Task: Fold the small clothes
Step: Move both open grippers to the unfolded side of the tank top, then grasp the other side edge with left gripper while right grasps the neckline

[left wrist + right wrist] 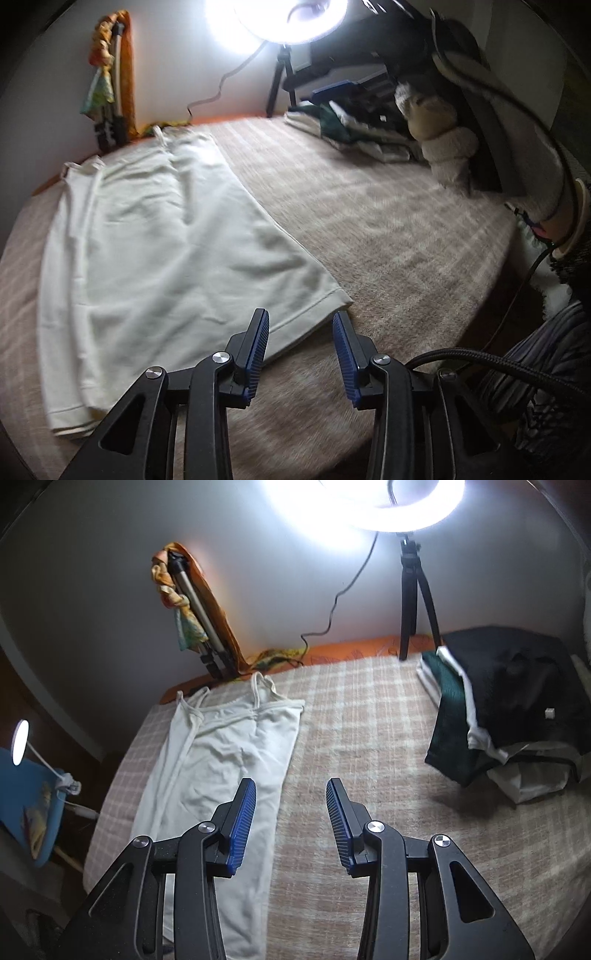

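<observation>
White camisole (221, 775) flat on checked blanket (369, 775), straps far. Left gripper (301, 321) released, near hem corner. Right gripper (290, 788) released, empty. Clothes pile (509, 701) far right.

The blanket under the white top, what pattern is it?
The blanket is a beige and cream plaid; clearest in the right wrist view.

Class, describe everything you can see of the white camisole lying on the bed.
The white camisole is a thin-strapped top of soft, slightly wrinkled fabric, apparently folded lengthwise into a long narrow strip. It lies flat on the checked blanket, straps toward the wall, stitched hem nearest the grippers. Neither gripper visibly touches it; only the blanket does.
</observation>
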